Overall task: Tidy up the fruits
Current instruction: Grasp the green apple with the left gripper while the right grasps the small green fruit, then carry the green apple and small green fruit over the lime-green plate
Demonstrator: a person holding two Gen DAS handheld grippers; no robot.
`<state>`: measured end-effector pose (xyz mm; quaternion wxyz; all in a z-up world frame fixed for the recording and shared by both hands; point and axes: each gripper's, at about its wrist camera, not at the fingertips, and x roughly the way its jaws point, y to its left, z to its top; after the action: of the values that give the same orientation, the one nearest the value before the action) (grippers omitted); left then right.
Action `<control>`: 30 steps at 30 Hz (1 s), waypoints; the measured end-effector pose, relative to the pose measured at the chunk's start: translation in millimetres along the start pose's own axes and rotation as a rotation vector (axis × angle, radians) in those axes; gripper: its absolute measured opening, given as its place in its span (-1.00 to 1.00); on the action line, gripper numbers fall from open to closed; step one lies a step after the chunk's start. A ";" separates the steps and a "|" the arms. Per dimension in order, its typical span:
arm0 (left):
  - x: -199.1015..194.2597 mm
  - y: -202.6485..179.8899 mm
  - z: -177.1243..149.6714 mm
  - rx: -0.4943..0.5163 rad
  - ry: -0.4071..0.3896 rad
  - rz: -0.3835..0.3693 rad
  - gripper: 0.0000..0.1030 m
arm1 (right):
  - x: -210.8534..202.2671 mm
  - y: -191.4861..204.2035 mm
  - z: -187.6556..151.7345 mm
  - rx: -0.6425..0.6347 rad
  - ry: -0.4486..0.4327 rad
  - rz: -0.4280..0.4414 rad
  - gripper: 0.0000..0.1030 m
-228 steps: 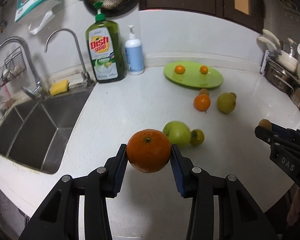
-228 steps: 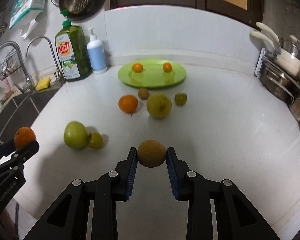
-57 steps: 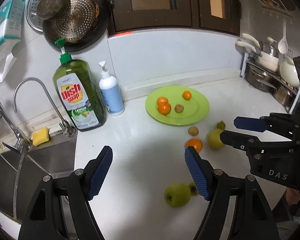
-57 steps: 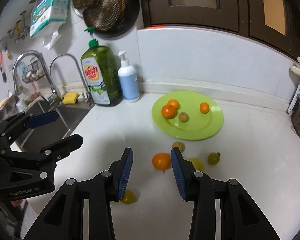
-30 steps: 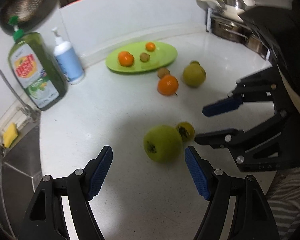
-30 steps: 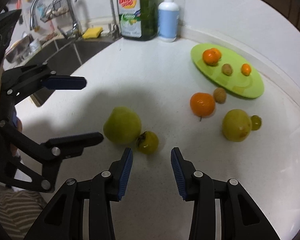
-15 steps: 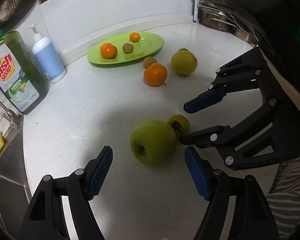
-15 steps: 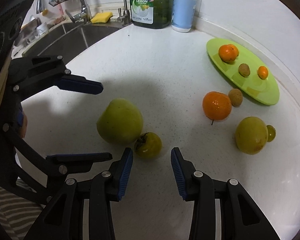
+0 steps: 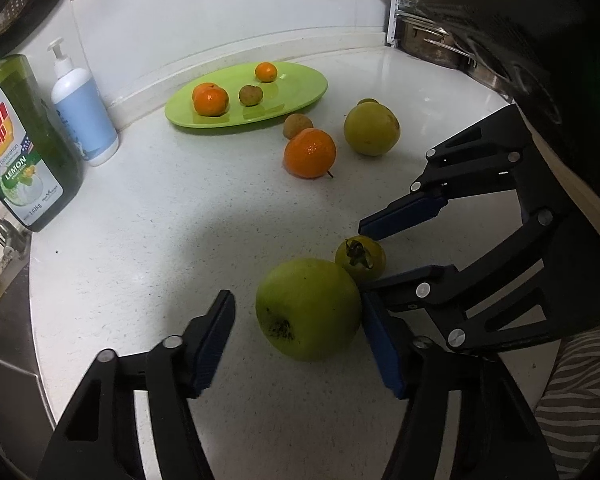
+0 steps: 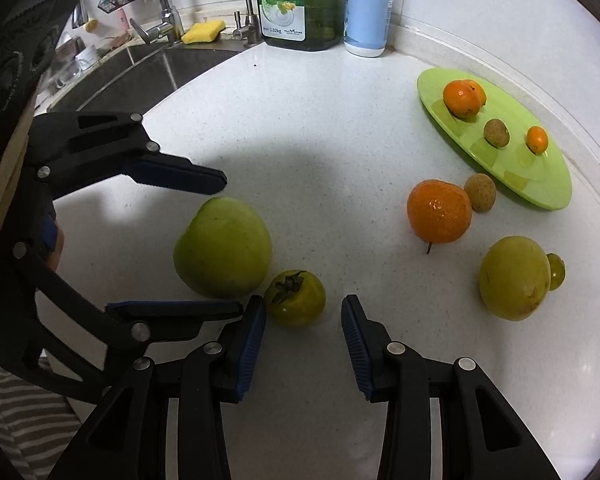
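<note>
The left gripper (image 9: 300,320) reaches down around the big green apple (image 9: 308,308) at the near edge of the white desk (image 9: 140,240). Its jaws have just been closing, yet a gap shows at the left pad, so it is not clamped. The right gripper (image 10: 304,328) stands parted just before the small green persimmon (image 10: 296,298), which touches the apple's right side; neither pad presses on it. Farther off lie an orange (image 9: 310,152), a brown longan (image 9: 298,125) and a yellow-green pear (image 9: 371,129). The green plate (image 9: 300,92) at the far wall carries two oranges and one longan.
</note>
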<state>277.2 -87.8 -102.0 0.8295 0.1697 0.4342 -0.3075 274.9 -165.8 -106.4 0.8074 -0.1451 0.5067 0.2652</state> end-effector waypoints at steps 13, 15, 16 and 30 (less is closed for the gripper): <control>-4.7 -1.6 -5.3 -0.126 0.013 0.020 -0.02 | -4.0 -6.3 2.1 0.049 -0.032 0.004 -0.40; -7.4 -1.6 -6.3 -0.145 0.013 0.029 -0.02 | -9.0 -8.4 0.8 0.074 -0.048 0.000 -0.40; -9.1 -1.4 -6.4 -0.156 0.011 0.033 -0.02 | -11.6 -9.2 0.0 0.085 -0.055 -0.003 -0.40; -45.9 -0.7 8.9 -0.246 -0.105 0.067 -0.02 | -58.6 -13.8 -10.4 0.240 -0.194 -0.072 -0.40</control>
<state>262.3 -76.5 -59.1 0.8753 0.0650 0.4188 -0.2326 254.9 -198.7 -59.0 0.8731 -0.0392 0.4489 0.1862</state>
